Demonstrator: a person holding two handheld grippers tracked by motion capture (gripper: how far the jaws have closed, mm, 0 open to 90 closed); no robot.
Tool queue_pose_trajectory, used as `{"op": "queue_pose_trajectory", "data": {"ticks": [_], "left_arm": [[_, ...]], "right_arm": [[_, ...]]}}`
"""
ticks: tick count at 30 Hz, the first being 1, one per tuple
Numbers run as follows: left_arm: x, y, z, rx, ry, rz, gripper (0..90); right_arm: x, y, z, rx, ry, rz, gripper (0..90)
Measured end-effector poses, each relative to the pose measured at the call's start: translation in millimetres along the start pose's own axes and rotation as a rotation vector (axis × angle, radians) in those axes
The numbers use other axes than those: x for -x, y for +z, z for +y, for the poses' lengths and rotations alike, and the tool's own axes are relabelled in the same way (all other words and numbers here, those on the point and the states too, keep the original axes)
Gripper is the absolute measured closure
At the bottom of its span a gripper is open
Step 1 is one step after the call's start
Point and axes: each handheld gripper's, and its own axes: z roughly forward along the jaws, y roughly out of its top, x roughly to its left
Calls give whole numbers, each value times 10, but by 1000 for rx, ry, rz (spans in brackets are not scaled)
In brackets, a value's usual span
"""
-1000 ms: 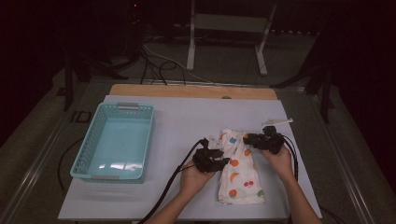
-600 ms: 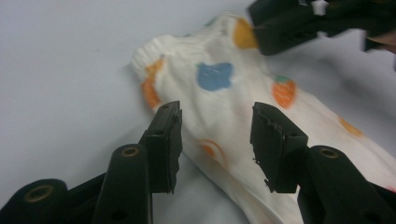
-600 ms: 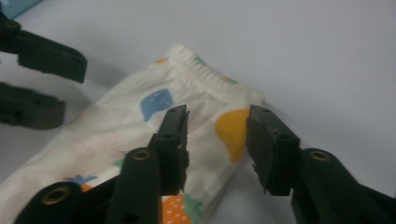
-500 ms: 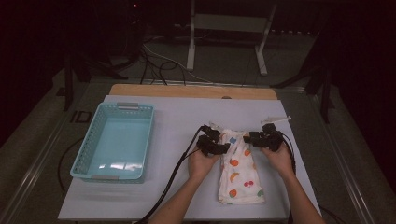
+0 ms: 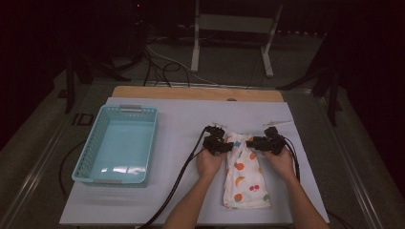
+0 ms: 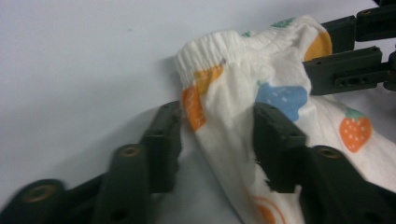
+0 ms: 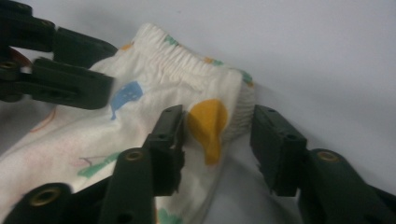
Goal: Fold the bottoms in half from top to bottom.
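1. The cloth (image 5: 245, 176) lay flat on the bench (image 5: 181, 119), well right of the basket (image 5: 117, 145).
2. The left tool (image 5: 229, 146) sat at the cloth's far left corner; its jaws had just been closing, with the waistband bunched between them, one jaw touching, not yet clamped.
3. The right tool (image 5: 254, 141) straddled the far right corner, jaws closing but still apart from the fabric.

Pale grey-white table top (image 5: 181, 119) with a wooden strip along its far edge, turquoise slatted basket (image 5: 117, 143) at its left, fruit-print white cloth (image 5: 246, 179) lying lengthwise at its right — waistband end farthest from the person — black cables trailing across the near middle.
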Motion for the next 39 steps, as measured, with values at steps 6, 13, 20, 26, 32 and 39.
{"op": "queue_pose_trajectory", "data": {"ticks": [6,13,20,26,32,39], "left_arm": [[-26,45,32,-9,6,-8,873],[-114,-11,140,-22,35,-22,891],[-174,-240,392,46,62,-18,890],[-176,-396,459,108,86,-47,889],[-134,-431,388,105,126,-58,888],[-47,-536,333,138,163,-93,888]], "right_arm": [[-48,61,33,-6,-25,18,726],[-67,27,99,5,-32,23,779],[-110,-106,328,66,-26,35,781],[-118,-213,457,109,-27,41,780],[-122,-245,385,111,-35,74,779],[-161,-378,305,128,-62,106,779]]}}
